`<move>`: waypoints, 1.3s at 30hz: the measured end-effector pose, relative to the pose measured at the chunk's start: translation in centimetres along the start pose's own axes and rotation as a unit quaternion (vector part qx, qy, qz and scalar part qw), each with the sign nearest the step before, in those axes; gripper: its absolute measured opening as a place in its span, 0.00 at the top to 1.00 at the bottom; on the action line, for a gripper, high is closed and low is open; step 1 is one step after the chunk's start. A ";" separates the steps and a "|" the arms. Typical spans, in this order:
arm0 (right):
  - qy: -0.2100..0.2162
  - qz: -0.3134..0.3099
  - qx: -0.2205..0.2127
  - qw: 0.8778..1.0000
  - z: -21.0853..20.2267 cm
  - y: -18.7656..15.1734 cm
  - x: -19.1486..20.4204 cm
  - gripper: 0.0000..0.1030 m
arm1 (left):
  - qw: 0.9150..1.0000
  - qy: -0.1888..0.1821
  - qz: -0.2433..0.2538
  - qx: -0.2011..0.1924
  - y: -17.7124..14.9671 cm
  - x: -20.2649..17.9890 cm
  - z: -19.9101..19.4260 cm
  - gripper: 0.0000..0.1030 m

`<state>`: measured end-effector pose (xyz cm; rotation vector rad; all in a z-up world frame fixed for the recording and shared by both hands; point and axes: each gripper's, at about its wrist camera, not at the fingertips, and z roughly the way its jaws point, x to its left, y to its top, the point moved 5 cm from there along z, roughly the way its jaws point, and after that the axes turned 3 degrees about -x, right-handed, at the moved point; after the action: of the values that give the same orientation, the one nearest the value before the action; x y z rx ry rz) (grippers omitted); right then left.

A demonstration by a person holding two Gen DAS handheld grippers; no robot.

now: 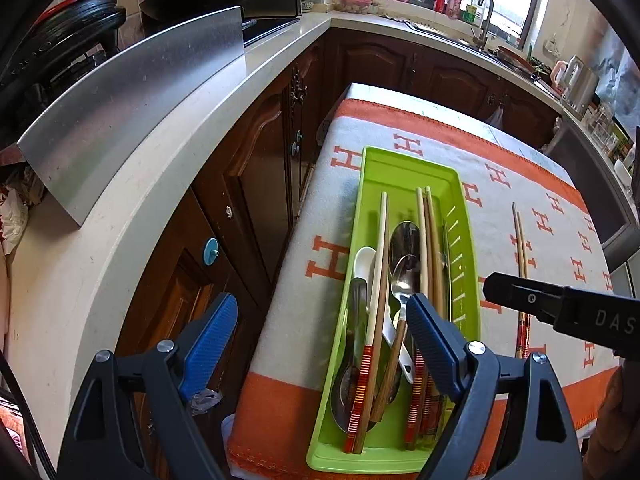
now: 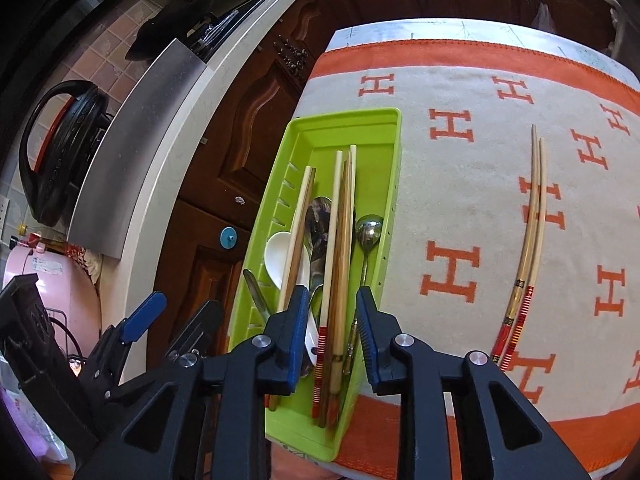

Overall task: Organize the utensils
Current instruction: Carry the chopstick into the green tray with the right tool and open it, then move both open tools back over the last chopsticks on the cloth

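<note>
Right tool (image 2: 331,312), its jaws part-open and clamped on nothing, hangs over the green tray (image 2: 394,152) where I sort chopsticks and spoons lengthwise, while left tool (image 1: 320,320) waits wide apart and one chopstick pair (image 2: 528,240) lies loose on the tabletop (image 2: 460,184).

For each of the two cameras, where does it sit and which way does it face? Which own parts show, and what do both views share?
Left wrist: sits on the left gripper, angled down at the green tray from its near end; own open fingers show, and the right gripper enters at right.
Right wrist: sits on the right gripper, angled down over the tray; its fingers stand apart, nothing pressed; the left gripper shows at lower left.
Shared: the tray of utensils, the chopsticks lying on the cloth, the counter.
</note>
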<state>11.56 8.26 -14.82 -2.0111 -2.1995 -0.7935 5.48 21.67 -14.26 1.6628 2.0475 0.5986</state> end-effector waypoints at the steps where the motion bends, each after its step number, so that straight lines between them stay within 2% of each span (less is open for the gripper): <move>1: -0.002 -0.001 -0.001 1.000 -0.2 -0.2 -0.2 0.76 | 1.000 0.000 0.001 0.001 0.0 -0.1 0.1 0.18; 11: -0.013 0.012 -0.001 1.000 -1.1 -1.2 -3.0 0.75 | 1.000 -0.002 0.009 0.008 -0.3 -1.1 0.0 0.17; 18: -0.023 0.005 -0.025 0.999 -3.1 -1.7 -4.6 0.75 | 1.000 -0.007 0.028 0.008 -0.5 -2.8 -0.6 0.18; 24: -0.038 0.011 -0.048 0.998 -5.2 -2.4 -7.5 0.73 | 0.999 -0.013 0.049 0.010 -0.8 -4.9 -1.1 0.17; 39: -0.071 0.059 -0.104 0.990 -10.3 -3.8 -17.5 0.73 | 0.991 -0.052 0.122 0.021 -0.5 -14.4 -0.5 0.17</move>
<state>7.59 -12.01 -13.75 -2.3392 -2.1225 -0.9261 7.50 7.48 -13.25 1.9431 1.8100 0.5365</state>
